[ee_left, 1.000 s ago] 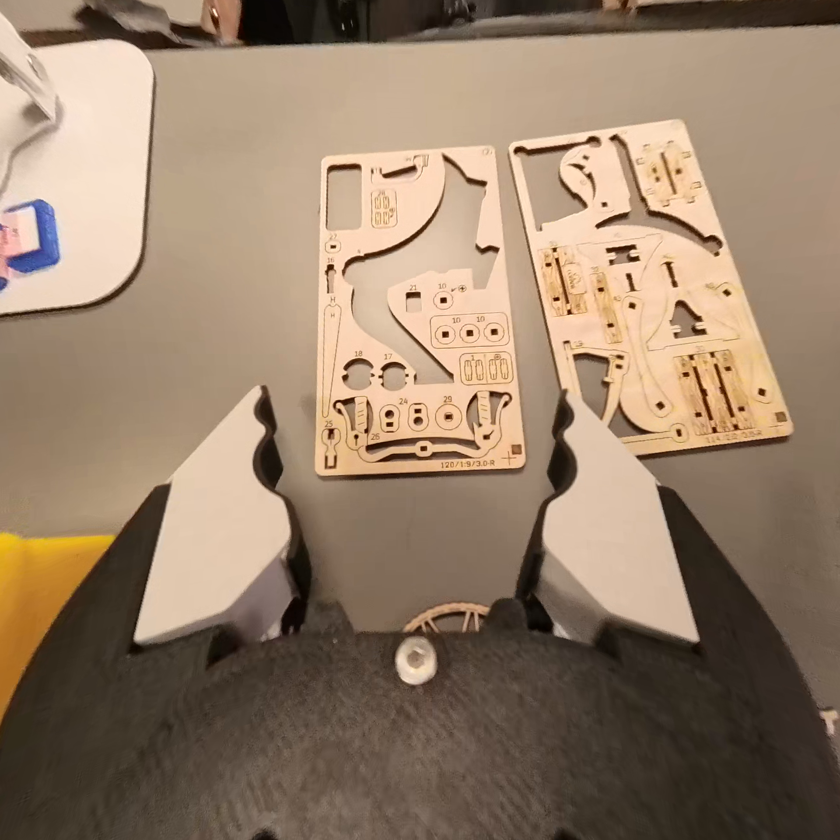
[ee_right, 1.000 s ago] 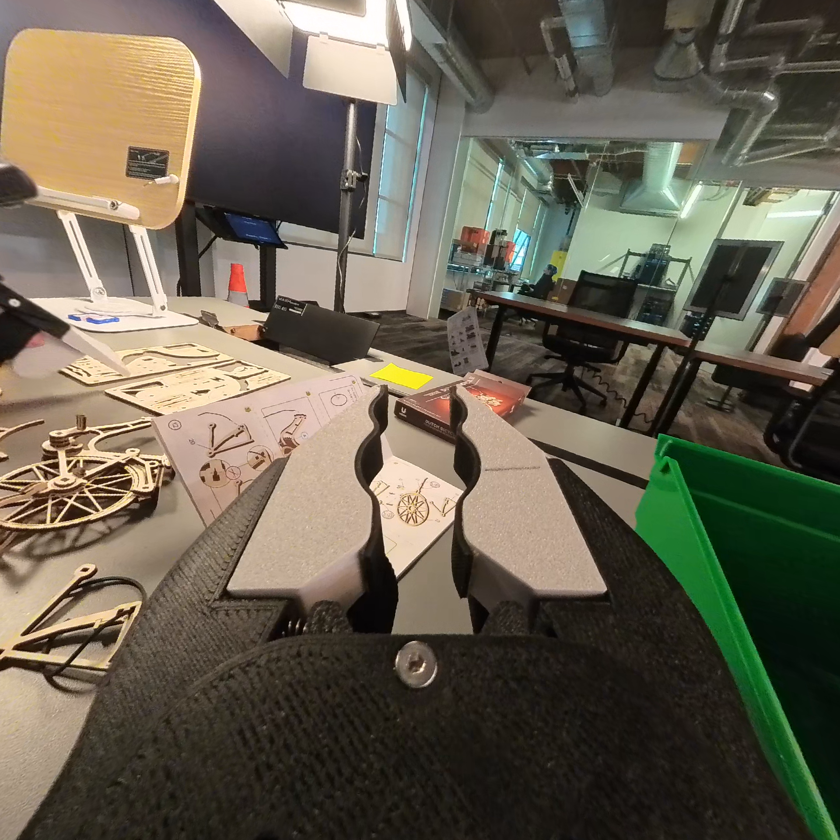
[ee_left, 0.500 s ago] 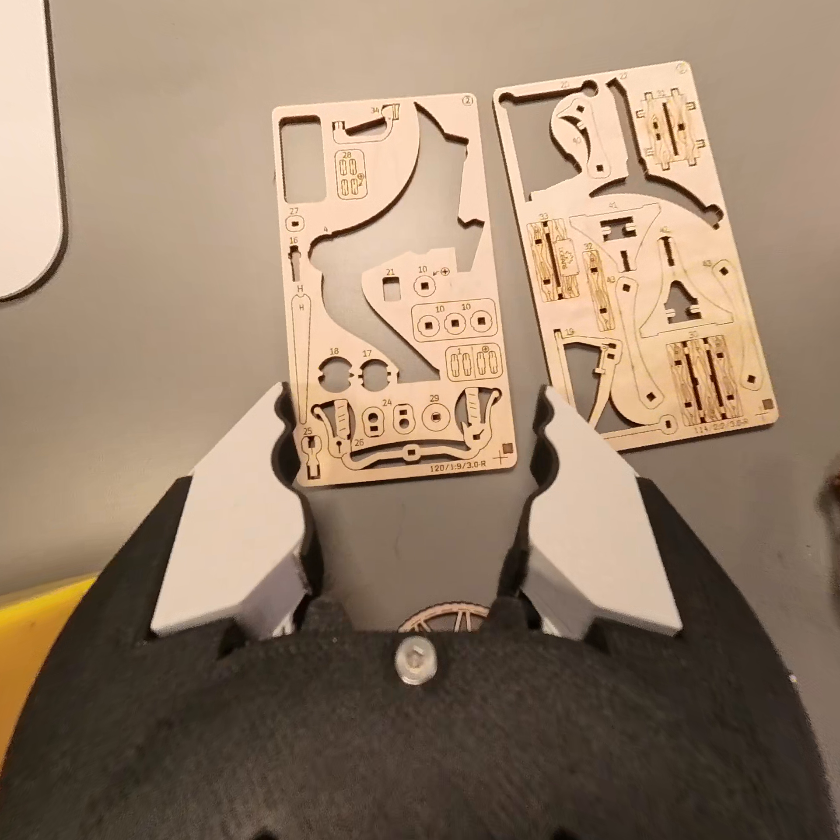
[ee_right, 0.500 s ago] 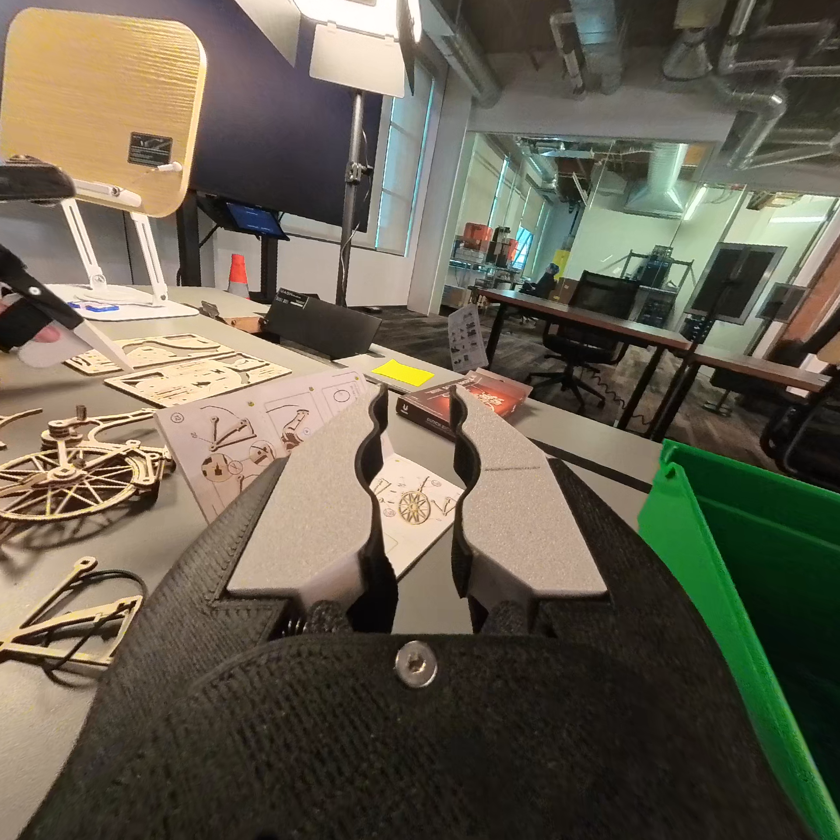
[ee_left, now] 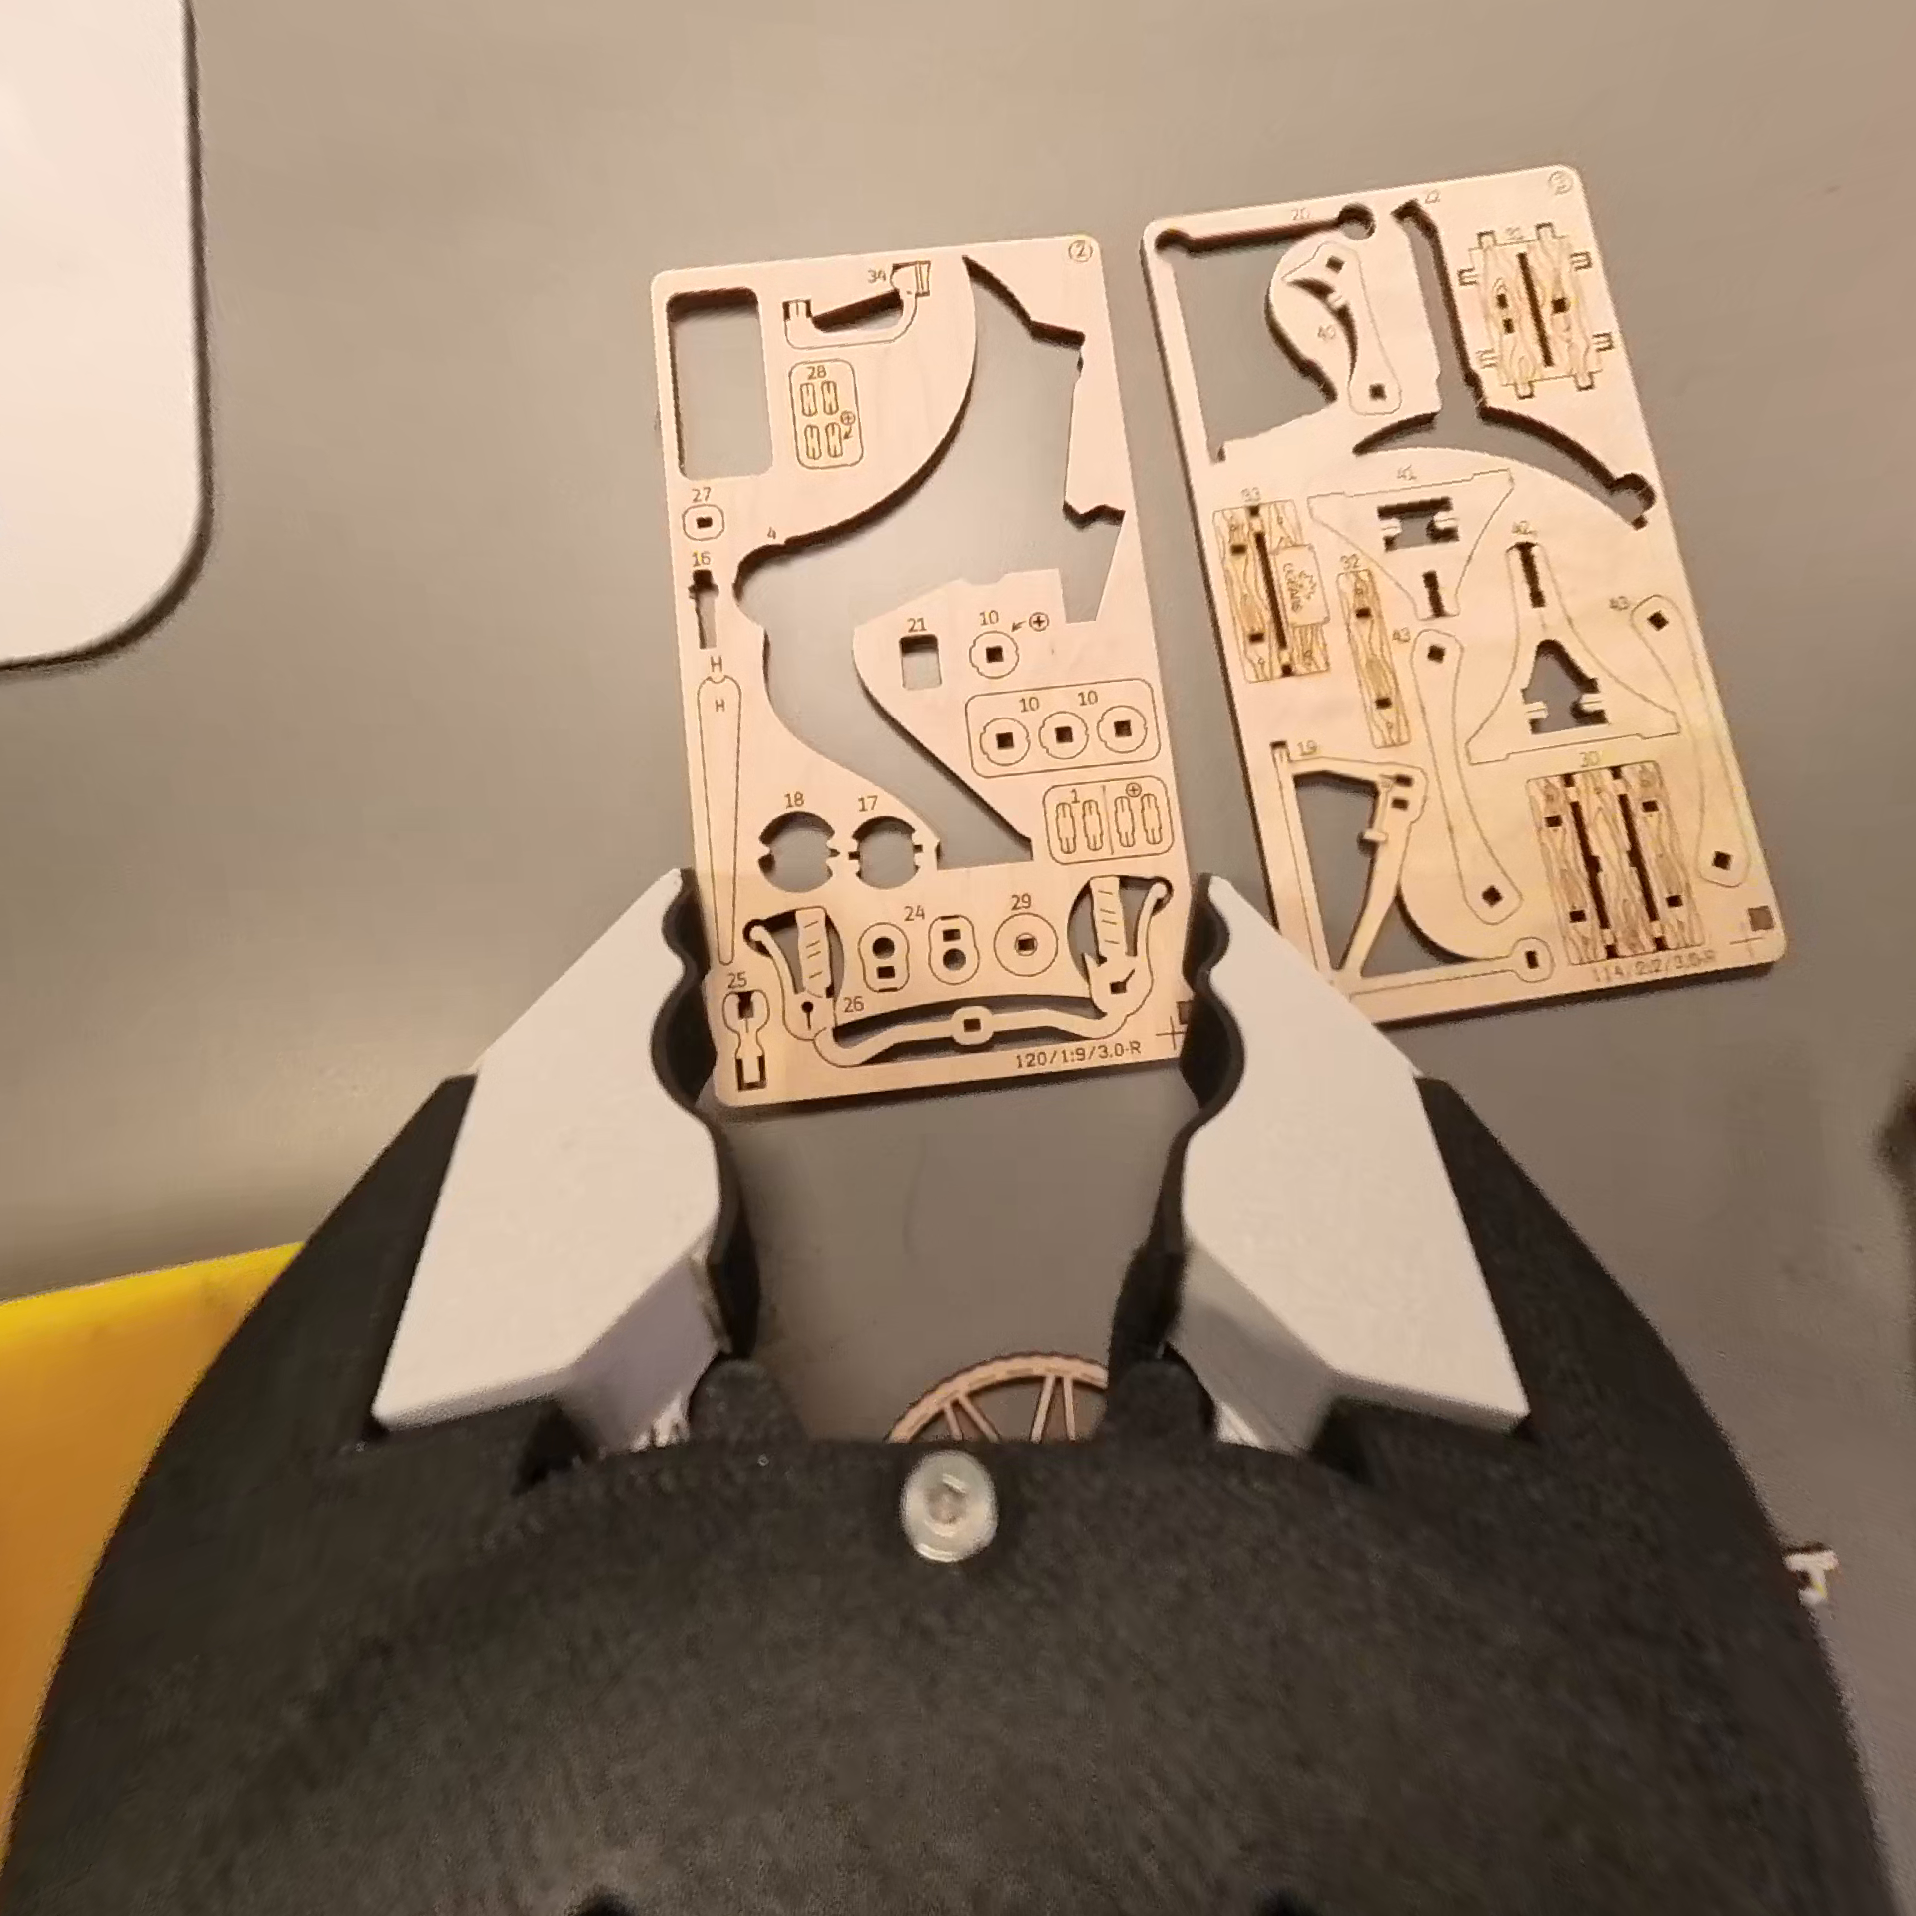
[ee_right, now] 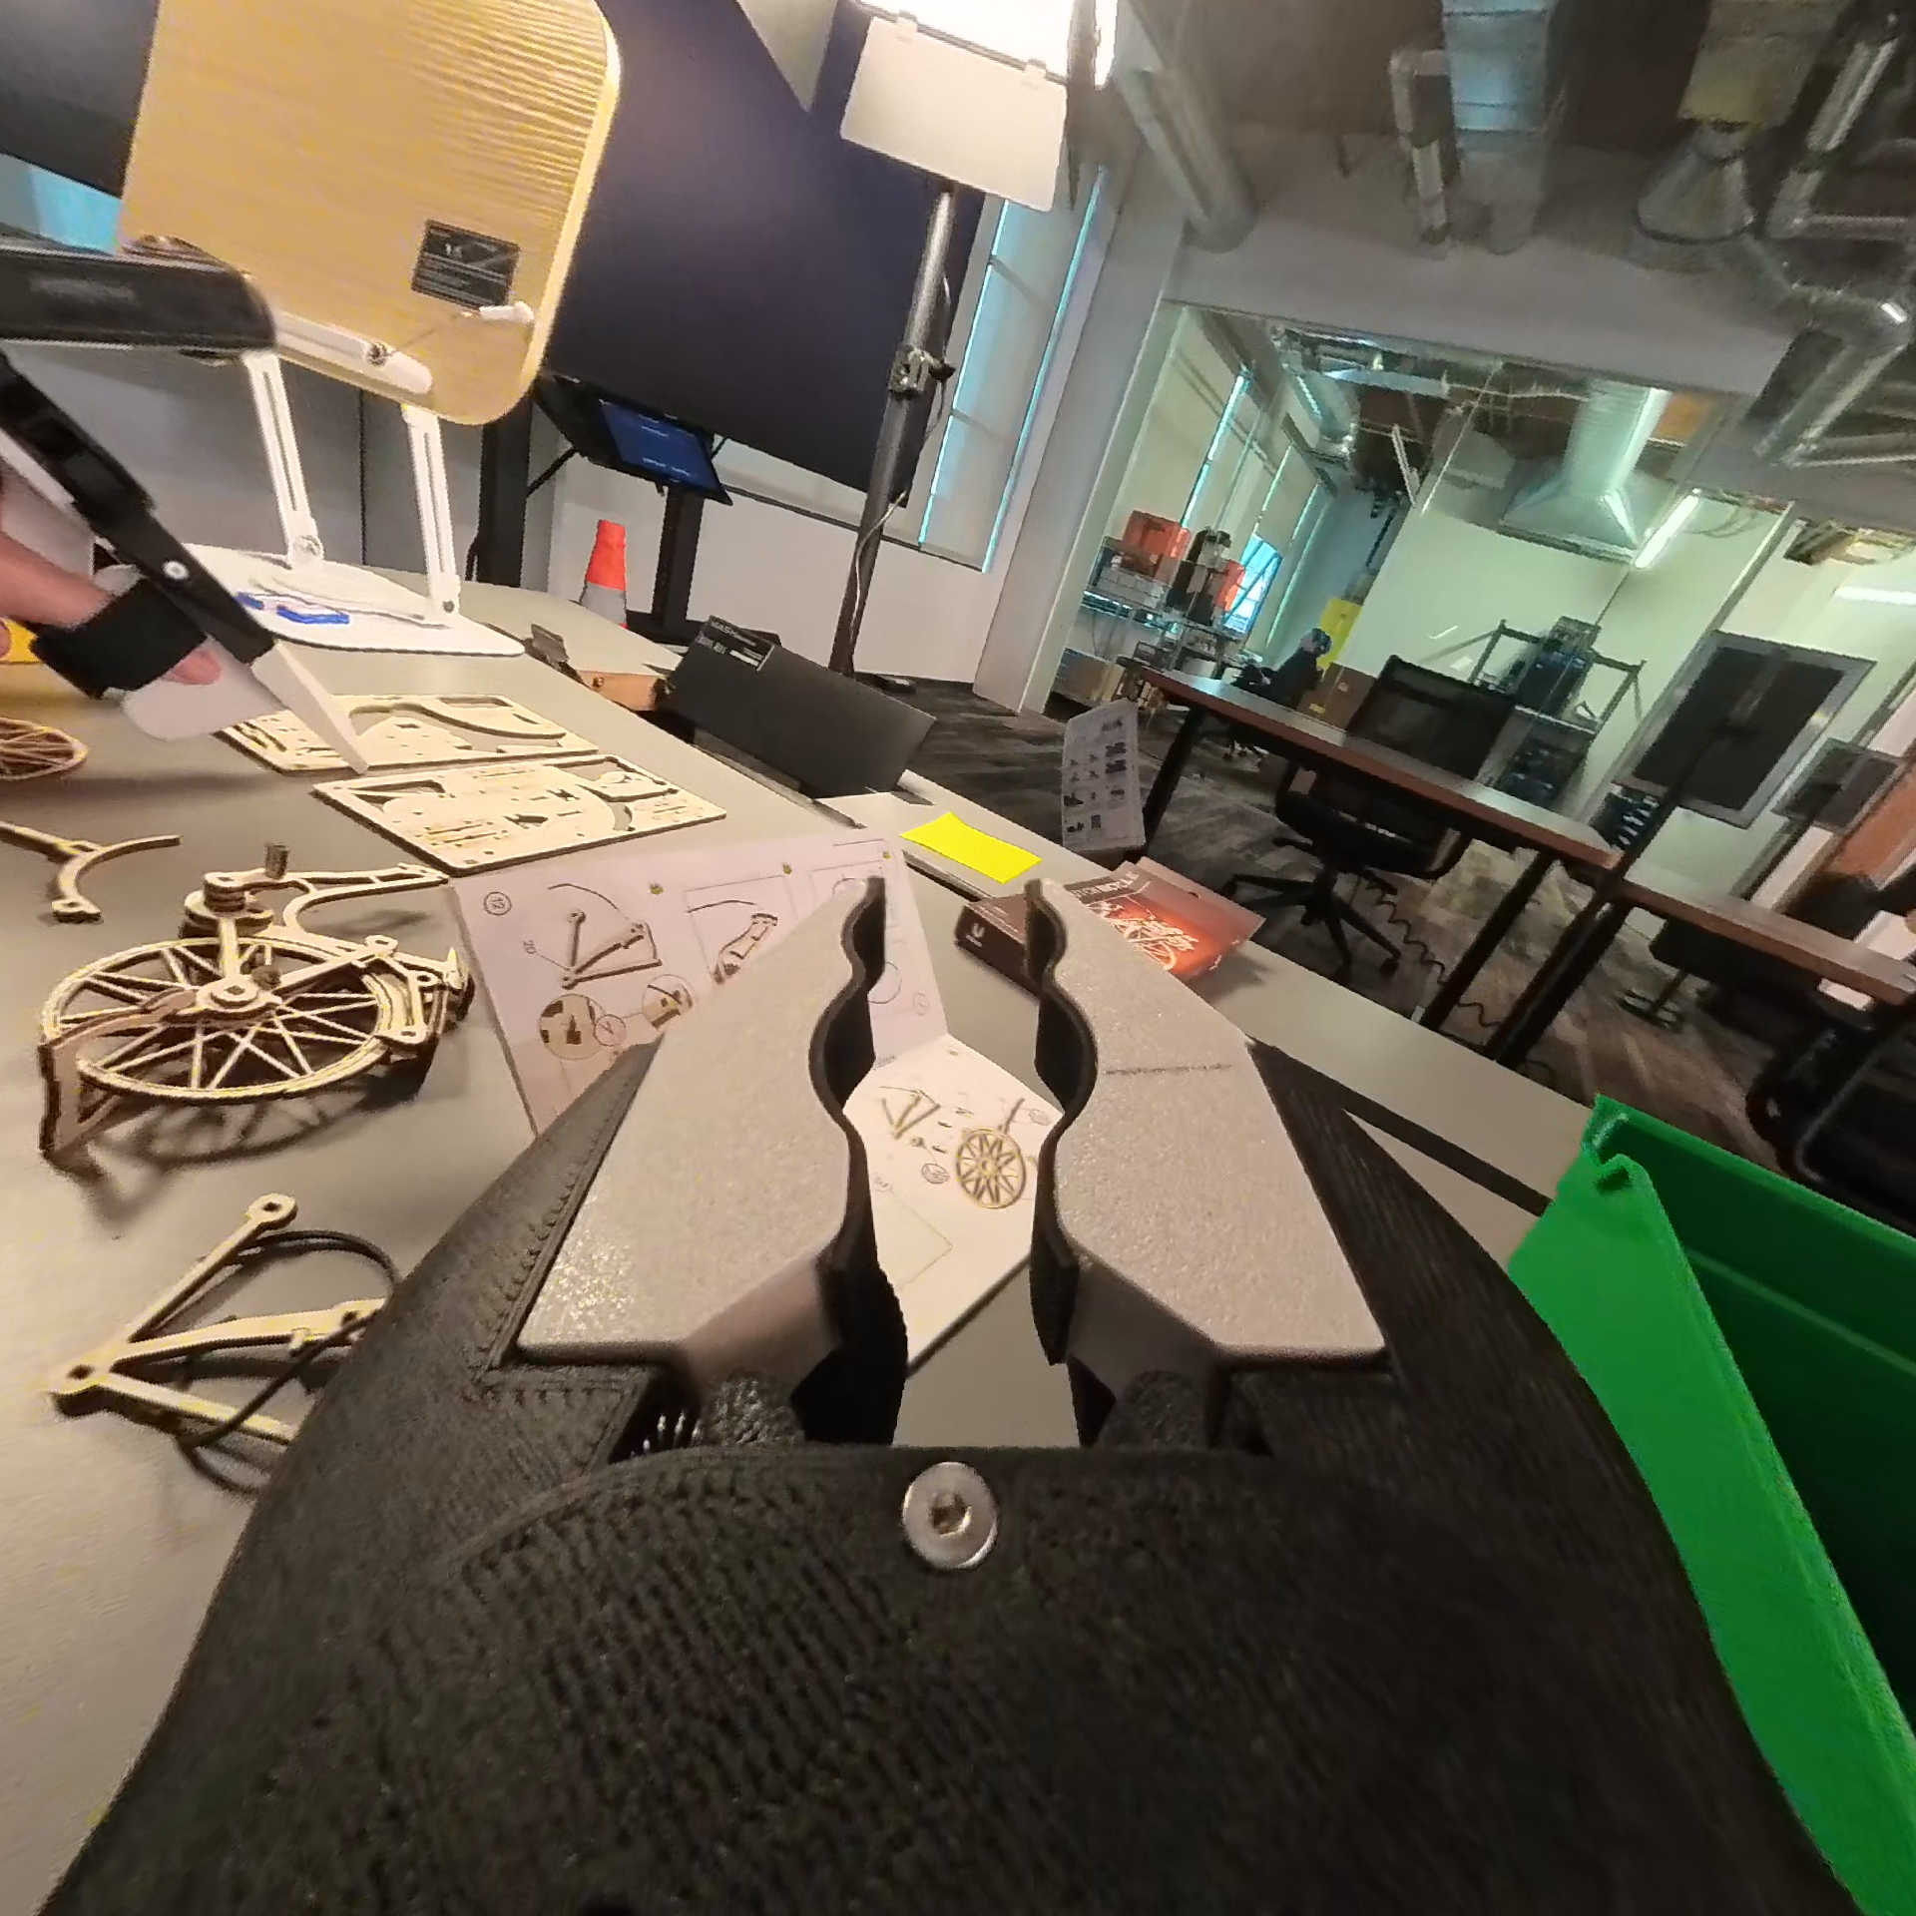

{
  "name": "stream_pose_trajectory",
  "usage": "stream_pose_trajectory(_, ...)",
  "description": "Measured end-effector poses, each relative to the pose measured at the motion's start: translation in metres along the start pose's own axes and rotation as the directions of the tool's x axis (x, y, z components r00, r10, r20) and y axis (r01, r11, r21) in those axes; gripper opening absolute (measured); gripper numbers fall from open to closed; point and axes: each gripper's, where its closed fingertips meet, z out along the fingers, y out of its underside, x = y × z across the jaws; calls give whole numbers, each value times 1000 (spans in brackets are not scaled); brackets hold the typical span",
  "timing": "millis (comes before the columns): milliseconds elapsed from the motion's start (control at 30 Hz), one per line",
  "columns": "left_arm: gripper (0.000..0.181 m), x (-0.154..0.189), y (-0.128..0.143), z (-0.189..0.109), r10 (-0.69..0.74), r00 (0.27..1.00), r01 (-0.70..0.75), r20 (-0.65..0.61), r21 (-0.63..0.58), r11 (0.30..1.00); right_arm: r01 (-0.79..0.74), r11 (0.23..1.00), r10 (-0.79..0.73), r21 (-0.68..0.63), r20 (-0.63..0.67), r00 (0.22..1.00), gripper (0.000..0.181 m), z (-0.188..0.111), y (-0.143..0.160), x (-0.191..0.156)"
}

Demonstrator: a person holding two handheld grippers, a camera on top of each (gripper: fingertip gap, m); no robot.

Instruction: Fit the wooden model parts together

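Left gripper [ee_left: 949, 938], jaws open, straddled the near end of the left sheet [ee_left: 912, 664] to grasp it; right gripper [ee_right: 954, 933] idled, jaws slightly apart, empty.

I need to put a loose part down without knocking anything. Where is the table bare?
Bare grey table lies between the white base plate and the left parts sheet. Crowded: the two sheets nearly touch, and the wheel assembly, instruction sheet and strut piece sit close together.
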Motion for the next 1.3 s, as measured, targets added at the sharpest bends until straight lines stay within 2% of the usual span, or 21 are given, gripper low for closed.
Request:
stream_pose_trajectory(200,92,4,4,-5,24,1000,-25,13,57,998,0,1000,0,3,-3,1000,25,0,0,0)
stream_pose_trajectory(433,92,12,6,-16,37,999,-35,-21,114,993,42,999,-38,26,-136,990,23,-5,-2,23)
stream_pose_trajectory(600,92,14,-4,-25,45,998,-38,-37,177,984,60,997,-70,-52,-213,975,24,-3,9,34)
stream_pose_trajectory(733,92,13,0,-21,43,998,-34,-53,173,984,73,989,-104,-127,-258,960,24,-2,19,41)
stream_pose_trajectory(867,92,8,5,-20,45,998,-38,-36,166,985,77,972,-137,-220,-271,953,24,3,34,44)
stream_pose_trajectory(1300,92,7,4,-20,22,997,-9,-72,176,984,137,936,-229,-325,-264,937,24,8,46,42)
